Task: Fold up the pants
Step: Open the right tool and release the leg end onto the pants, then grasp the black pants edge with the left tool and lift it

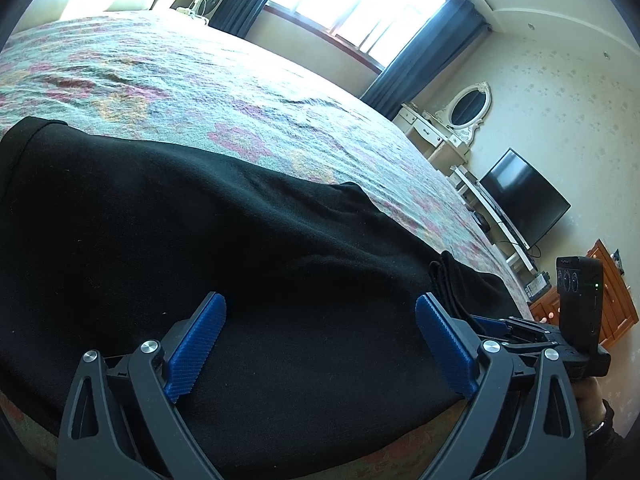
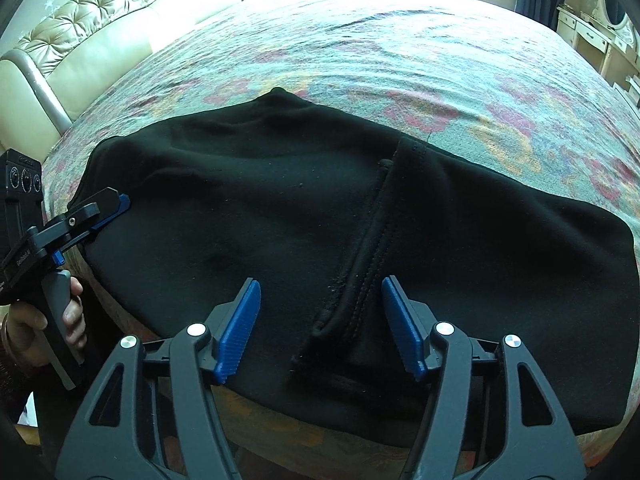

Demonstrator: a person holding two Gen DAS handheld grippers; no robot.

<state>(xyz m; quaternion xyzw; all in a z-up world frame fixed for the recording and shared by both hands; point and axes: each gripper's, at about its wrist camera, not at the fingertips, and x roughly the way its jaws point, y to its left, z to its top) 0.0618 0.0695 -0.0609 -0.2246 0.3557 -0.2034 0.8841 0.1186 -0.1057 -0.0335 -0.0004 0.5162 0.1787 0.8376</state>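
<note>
Black pants flat on bed; both grippers open.

Both grippers held with jaws apart, nothing clamped between the pads.

The left gripper is tilted gently downward, its blue ribbed pads spread wide and closed on nothing; in the right wrist view the same gripper is seen side-on at the left edge, carried by a hand wrapped around its grey handle, fingers curled on the front of the grip. The right gripper is pitched more steeply downward, its blue pads parted and gripping nothing. In the left wrist view part of the right gripper's black body is seen at the right edge, with a dark sleeve beneath it.
</note>
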